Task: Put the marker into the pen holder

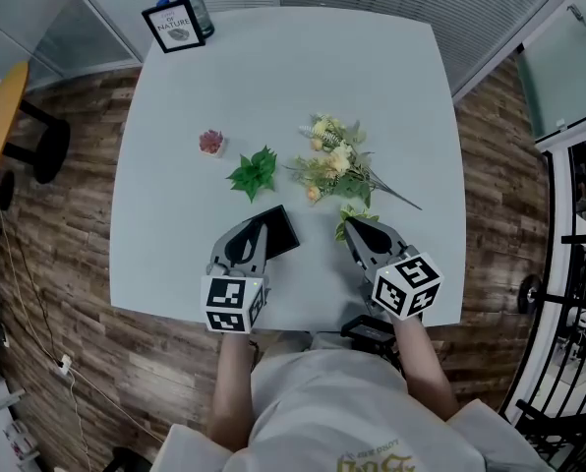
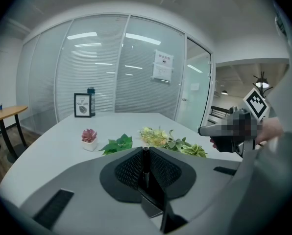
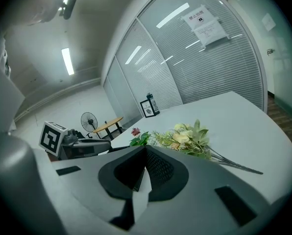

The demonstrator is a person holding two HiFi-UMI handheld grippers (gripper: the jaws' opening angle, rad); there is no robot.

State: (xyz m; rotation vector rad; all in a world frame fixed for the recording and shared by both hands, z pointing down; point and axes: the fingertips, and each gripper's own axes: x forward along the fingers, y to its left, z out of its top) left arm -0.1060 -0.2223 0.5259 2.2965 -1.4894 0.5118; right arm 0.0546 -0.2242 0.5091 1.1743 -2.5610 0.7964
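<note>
Left gripper (image 1: 249, 236): jaws closed on a slim black marker (image 2: 145, 166), held upright between the pads. Black pen holder (image 1: 281, 230) sits just right of its tip, between the two grippers. Right gripper (image 1: 364, 234): jaws together, nothing held. Flower spray (image 1: 337, 165) lies just ahead of it.

This is an office meeting room. Glass partition walls (image 2: 97, 67) with lowered blinds close it in, and a printed notice (image 2: 162, 65) is stuck on 1 pane. A pale table (image 1: 273, 96) stands on wood-plank flooring (image 1: 67, 254), with a framed sign (image 1: 173, 25) and a bottle (image 1: 193, 5) at its far left corner. A strip light (image 3: 67, 60) runs overhead. A pedestal fan (image 3: 88, 120) stands near a round side table (image 3: 107, 124).
</note>
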